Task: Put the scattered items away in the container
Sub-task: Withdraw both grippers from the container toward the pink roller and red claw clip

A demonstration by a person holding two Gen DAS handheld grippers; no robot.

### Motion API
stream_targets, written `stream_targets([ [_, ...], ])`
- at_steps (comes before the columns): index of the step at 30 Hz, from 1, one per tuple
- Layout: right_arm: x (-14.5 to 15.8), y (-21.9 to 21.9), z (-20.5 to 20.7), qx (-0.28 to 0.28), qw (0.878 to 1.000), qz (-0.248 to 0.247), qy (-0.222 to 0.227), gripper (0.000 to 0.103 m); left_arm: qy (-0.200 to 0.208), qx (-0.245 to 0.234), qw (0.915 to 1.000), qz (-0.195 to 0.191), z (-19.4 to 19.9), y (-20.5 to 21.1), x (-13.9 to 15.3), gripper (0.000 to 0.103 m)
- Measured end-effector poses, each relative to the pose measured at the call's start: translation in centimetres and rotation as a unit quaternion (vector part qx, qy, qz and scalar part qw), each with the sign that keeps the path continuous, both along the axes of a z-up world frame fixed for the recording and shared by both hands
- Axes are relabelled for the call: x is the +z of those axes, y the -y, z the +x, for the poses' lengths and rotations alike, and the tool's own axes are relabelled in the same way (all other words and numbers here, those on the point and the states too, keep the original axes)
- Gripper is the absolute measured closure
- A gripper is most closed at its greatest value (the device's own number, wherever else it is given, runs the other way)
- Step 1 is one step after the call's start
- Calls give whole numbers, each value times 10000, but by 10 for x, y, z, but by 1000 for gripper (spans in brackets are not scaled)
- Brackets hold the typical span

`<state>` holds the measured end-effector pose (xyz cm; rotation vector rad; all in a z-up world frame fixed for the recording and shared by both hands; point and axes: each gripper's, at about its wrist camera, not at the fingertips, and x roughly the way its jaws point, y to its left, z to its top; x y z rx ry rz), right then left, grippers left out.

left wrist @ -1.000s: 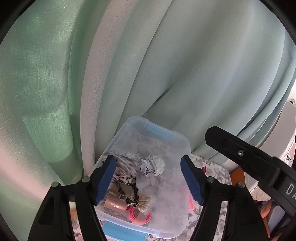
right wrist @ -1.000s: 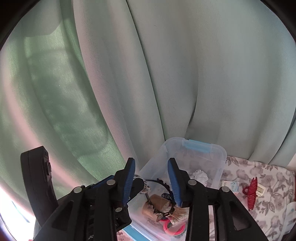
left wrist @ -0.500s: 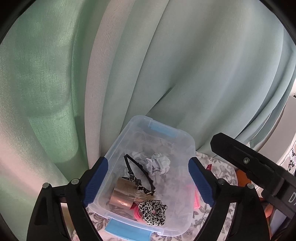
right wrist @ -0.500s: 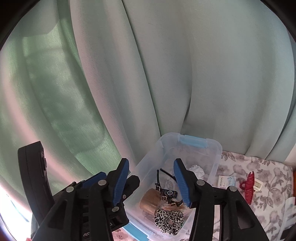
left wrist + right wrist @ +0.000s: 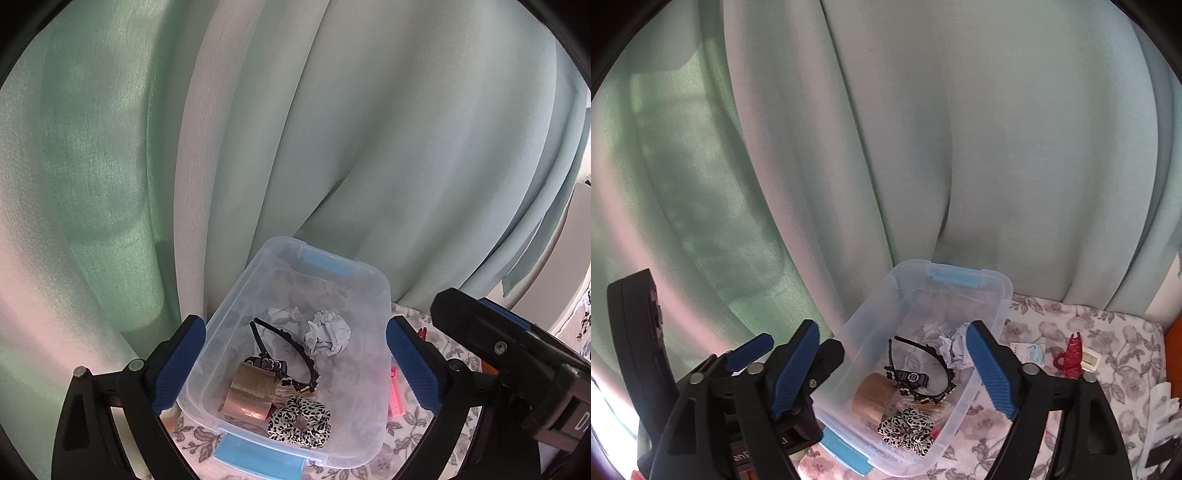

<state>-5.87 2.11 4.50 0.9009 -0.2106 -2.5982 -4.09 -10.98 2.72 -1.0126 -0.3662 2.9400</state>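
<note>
Small packet point(image 5: 1030, 349) print (beside container point(image 5: 1004, 295)) unreadable.

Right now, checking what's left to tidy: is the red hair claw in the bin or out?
Out: red hair claw lies on the floral cloth, beside the clear bin.

Soft daylight glowed green through the curtain point(image 5: 110, 147) at left.
Both fisheye views stayed sharp, bowed at black-vignetted edges; folds cast gentle shadows, without glare.

Pale green curtain point(image 5: 258, 129) (daylight behind) — floral cloth point(image 5: 1108, 332) below.
</note>
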Motion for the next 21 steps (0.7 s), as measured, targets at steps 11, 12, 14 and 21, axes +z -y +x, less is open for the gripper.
stream_targets([
  [11,0,-16,5,-236,9997,-86,2,0,-6,-28,10000,-52,7,4,6,4],
  [12,0,-19,8,-249,9996,-98,-21,0,-4,-33,10000,-51,7,3,6,4],
  [14,2,-22,10,-287,9995,-106,-78,0,-15,-62,10000,-65,8,5,8,4],
  [21,4,-37,19,-505,9984,-143,-214,0,-117,-183,9996,-178,5,4,11,4],
])
